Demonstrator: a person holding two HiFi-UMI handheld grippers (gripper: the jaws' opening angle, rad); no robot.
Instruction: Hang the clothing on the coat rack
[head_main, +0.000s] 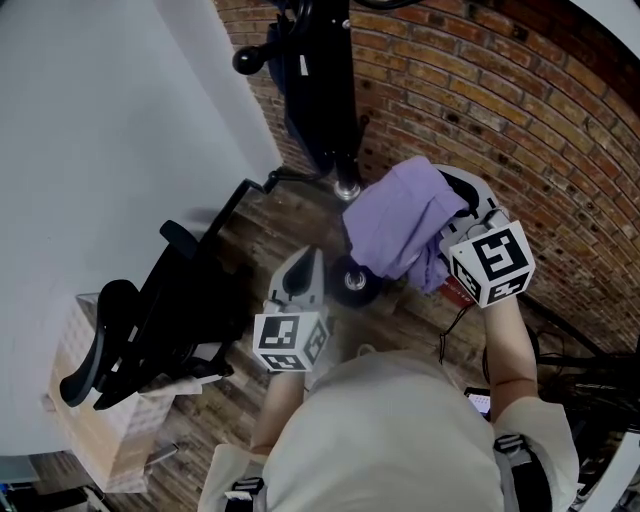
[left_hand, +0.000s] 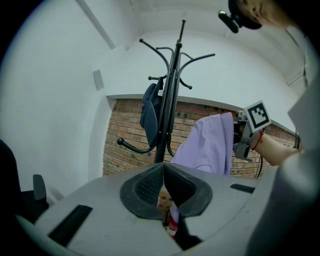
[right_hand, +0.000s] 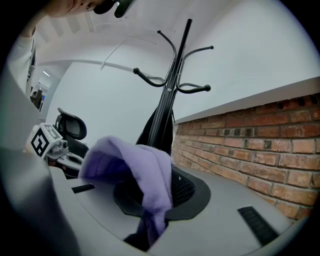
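Now, left gripper (left_hand: 162, 169) is clenched shut, empty. Rack (left_hand: 170, 100) stands beyond, base hidden. Garment (left_hand: 212, 142), probably a shirt, hangs lengthwise downward right of it, clamped in right gripper (right_hand: 159, 172), covering the jaws.

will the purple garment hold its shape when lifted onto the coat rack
Probably not: the purple garment sags in folds around the pinch, so it looks floppy. Likely light too; one pinch carries it all.

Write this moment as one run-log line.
right claw: shut on purple garment | left claw: shut, empty | coat rack: blue garment hanging | purple garment: not yet hung
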